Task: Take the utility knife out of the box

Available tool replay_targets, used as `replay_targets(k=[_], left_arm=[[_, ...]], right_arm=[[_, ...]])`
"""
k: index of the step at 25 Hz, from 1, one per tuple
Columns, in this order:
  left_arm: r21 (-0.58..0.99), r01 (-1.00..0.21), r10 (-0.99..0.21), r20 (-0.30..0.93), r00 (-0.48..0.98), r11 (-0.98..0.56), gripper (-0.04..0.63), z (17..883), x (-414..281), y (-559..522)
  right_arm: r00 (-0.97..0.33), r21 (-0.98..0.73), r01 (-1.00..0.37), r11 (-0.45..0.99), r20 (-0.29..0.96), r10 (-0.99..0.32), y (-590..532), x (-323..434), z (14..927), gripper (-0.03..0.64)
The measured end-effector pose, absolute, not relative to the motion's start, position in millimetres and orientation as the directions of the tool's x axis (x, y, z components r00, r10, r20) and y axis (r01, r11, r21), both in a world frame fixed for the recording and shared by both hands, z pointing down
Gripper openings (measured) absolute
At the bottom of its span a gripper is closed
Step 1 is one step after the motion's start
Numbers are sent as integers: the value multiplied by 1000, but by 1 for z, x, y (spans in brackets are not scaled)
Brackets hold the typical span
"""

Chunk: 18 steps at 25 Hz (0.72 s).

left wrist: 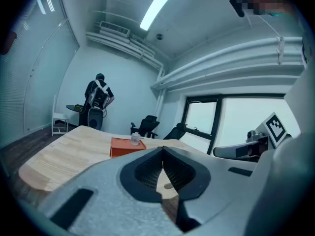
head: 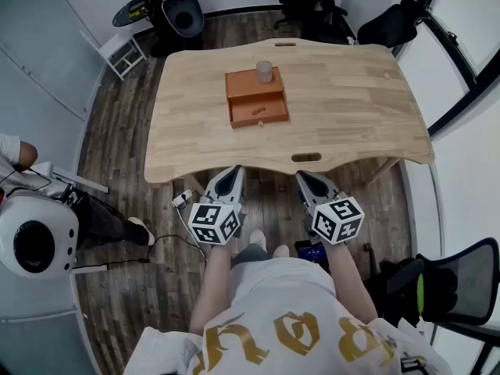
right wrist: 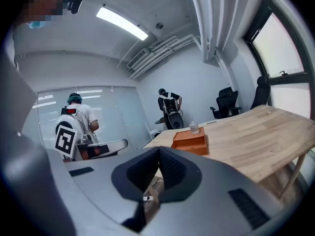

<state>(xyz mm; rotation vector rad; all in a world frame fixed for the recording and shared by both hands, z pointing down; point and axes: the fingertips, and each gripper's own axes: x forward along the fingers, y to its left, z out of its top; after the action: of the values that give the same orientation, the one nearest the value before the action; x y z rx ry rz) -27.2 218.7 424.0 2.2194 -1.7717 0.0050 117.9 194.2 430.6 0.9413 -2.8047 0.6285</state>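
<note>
Hovering side by side just short of the tabletop's (head: 351, 108) near edge, the left gripper (head: 233, 172) and the right gripper (head: 304, 177) are both pointing toward the orange box (head: 255, 84). The box is sitting well ahead of both, out toward the middle of the tabletop, a little closer to the left gripper's line than to the right's. Its drawer (head: 258, 116) is standing pulled out on the side facing the grippers.

The left fingers (left wrist: 148, 171) are pressing together at their tips with nothing between them, and the box (left wrist: 125, 147) is showing far beyond and slightly to the left of those tips. The right fingers (right wrist: 174, 171) are likewise closing tip to tip on nothing, and the box (right wrist: 189, 142) is lying far ahead and off to the right of them. A small clear bottle (head: 265, 71) is standing upright on the box's top, at its far edge from the fingers.

The utility knife itself is not showing clearly in any view. From the head view a small dark mark is sitting in the drawer, too small to identify. Both gripper views are looking at the box from low down, so the drawer's inside is hidden there. Each gripper's own body is filling the lower part of its view and cutting off the tabletop's near edge. Beyond the right fingers, well to their left, a person (right wrist: 78, 113) is standing with their back turned.
</note>
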Motion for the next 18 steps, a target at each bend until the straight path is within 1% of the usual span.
replay_targets(k=[4, 7, 18], left_arm=[[257, -945, -955, 160, 249, -203, 11, 421, -20, 224], [256, -944, -954, 161, 252, -206, 11, 417, -17, 226], [268, -943, -954, 172, 247, -196, 11, 419, -16, 231]], right_arm=[[-801, -358, -597, 718, 221, -556, 198, 126, 431, 11], [-799, -367, -599, 712, 209, -564, 197, 130, 428, 11], [-779, -344, -627, 700, 257, -572, 198, 134, 439, 12]])
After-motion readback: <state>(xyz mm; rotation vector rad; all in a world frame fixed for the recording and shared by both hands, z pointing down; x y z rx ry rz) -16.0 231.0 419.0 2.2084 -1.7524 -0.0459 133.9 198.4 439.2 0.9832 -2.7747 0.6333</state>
